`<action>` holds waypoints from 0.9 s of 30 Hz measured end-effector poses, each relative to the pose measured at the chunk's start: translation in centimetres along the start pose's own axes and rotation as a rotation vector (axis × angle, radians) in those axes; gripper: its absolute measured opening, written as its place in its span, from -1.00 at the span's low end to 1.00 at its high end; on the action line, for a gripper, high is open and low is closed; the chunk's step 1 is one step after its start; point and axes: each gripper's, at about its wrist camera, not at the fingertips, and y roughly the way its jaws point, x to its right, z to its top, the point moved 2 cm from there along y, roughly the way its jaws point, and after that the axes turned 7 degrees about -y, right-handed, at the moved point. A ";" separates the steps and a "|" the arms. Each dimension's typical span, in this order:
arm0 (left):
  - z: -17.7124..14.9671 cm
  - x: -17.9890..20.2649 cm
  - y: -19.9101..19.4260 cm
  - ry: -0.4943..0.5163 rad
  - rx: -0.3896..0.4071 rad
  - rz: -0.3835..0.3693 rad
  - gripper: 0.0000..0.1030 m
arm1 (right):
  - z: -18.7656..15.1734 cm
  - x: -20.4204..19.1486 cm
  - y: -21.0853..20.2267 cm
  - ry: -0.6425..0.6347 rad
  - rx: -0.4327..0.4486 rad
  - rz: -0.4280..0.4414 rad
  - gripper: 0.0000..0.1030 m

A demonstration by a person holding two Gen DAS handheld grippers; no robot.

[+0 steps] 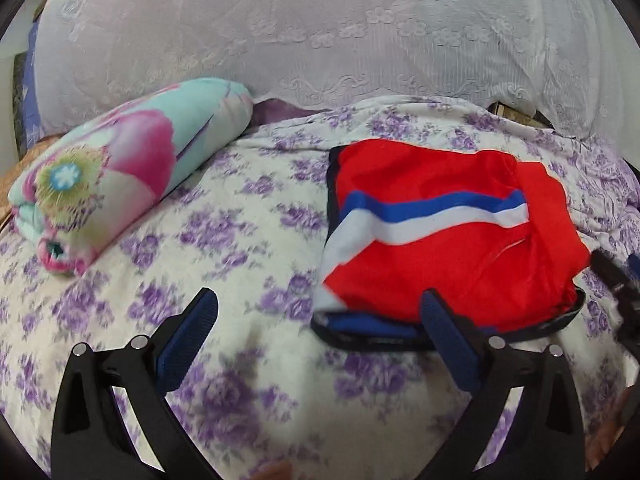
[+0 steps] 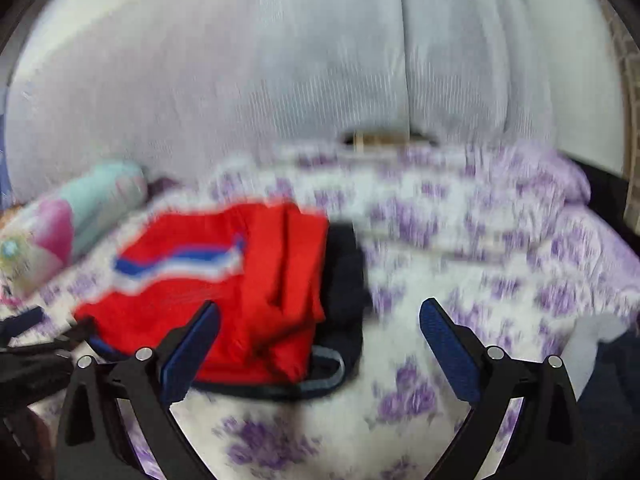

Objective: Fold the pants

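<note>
Open bedspread lay ahead of the left tool and stretched wide to the right of the right tool; its far edge met a pale lace curtain, and on the right it bunched toward a dark gap at the bed's side. A rolled floral blanket sat at the far left of the bed, well apart from the clothing. The bed wore a white cover printed with purple flowers, and the right wrist view was smeared by motion blur. The folded red pants, crossed by 1 blue and 1 white stripe with a dark waistband along the near edge, lay on the bedspread. They sat just ahead of the left tool's right finger and behind the right tool's left finger, between the 2 tools. Both tools had their fingers spread wide apart and gripped nothing.
</note>
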 end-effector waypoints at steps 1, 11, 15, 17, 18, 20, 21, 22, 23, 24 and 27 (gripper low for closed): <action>0.1 0.4 0.2 0.018 0.003 0.006 0.91 | 0.1 -0.1 0.3 -0.013 0.003 -0.009 0.93; -0.4 3.1 0.1 0.163 0.031 0.003 0.91 | -0.8 -0.8 4.0 -0.027 -0.146 0.004 0.93; -0.4 2.9 0.3 0.149 0.018 -0.017 0.91 | -0.8 -1.2 3.8 -0.050 -0.134 -0.005 0.93; -0.4 3.0 0.1 0.148 0.025 -0.023 0.91 | -1.1 -1.3 5.4 -0.060 -0.206 0.002 0.93; -0.5 3.0 0.1 0.151 0.029 -0.019 0.91 | -1.4 -1.3 6.3 -0.057 -0.258 0.021 0.93; -0.5 3.3 0.1 0.161 0.028 -0.009 0.91 | -1.4 -0.7 6.0 -0.019 -0.235 0.037 0.93; -0.6 3.3 0.2 0.163 0.027 -0.008 0.91 | -1.2 -0.4 5.3 -0.002 -0.199 0.037 0.93; -0.6 3.3 0.2 0.164 0.027 -0.007 0.91 | -1.0 -0.1 4.5 0.011 -0.153 0.041 0.93; -0.6 3.3 0.3 0.163 0.025 -0.008 0.91 | -0.7 0.0 3.7 0.022 -0.106 0.047 0.93; -0.5 3.3 0.4 0.162 0.021 -0.008 0.91 | -0.3 0.0 2.9 0.031 -0.048 0.046 0.93; -0.4 3.3 0.7 0.153 0.014 -0.013 0.91 | 0.7 0.0 2.1 0.021 0.038 0.024 0.93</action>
